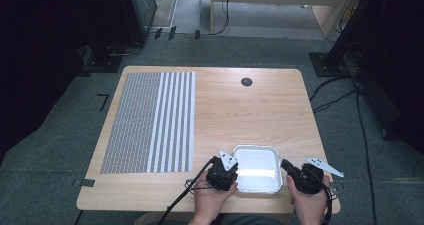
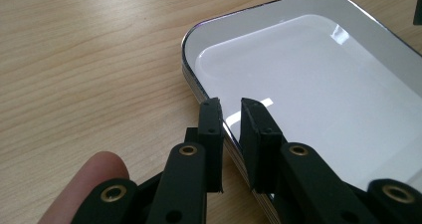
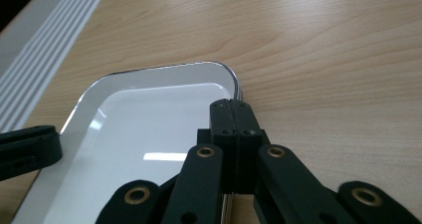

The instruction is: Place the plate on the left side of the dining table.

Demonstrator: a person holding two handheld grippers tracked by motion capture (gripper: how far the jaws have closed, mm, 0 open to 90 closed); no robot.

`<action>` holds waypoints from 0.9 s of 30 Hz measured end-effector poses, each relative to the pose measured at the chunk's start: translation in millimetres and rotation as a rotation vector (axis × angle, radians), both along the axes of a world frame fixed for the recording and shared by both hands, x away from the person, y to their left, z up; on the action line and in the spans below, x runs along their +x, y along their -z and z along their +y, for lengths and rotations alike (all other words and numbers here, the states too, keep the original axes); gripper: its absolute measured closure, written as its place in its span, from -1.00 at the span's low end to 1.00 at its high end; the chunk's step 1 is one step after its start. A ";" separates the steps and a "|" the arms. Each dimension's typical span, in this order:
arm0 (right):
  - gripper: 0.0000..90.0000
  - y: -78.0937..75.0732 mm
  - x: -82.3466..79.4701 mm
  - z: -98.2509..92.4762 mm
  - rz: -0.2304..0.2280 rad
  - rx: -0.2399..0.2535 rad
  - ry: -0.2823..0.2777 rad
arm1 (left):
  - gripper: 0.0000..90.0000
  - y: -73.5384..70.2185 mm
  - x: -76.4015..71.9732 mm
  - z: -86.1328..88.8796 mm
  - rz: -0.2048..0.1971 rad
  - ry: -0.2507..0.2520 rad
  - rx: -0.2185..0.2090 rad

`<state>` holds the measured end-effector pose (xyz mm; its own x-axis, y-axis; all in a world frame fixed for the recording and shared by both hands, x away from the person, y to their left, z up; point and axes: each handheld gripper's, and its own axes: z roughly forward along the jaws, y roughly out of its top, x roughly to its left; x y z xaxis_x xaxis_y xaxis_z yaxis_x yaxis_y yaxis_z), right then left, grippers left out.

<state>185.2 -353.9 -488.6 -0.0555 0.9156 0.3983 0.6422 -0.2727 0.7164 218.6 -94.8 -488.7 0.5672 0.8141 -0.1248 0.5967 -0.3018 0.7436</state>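
Grey carpet and trailing cables surround a pale wooden worktop [image 1: 260, 110] with a striped mat at nine o'clock. At six o'clock, near the front edge, sits a shallow white rectangular tray with a shiny metal rim [image 1: 256, 168]. The left claw [image 2: 230, 115] straddles the tray's left rim, jaws slightly apart, not yet pinching. The right claw [image 3: 232, 115] sits at the right rim, jaws pressed together; whether metal lies between them I cannot tell. Lifting now risks tipping: one loose side could slip off the slick rim.
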 end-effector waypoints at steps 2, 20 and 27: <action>0.94 1.5 -0.5 -3.4 0.005 0.029 -0.004 | 0.89 -3.3 -0.9 2.7 0.012 0.003 -0.039; 0.86 14.7 6.9 -26.1 0.079 0.290 -0.086 | 0.79 0.4 0.6 12.3 0.077 0.056 -0.150; 0.83 19.2 8.6 -33.2 0.094 0.322 -0.059 | 0.74 0.8 2.2 12.7 0.084 0.046 -0.170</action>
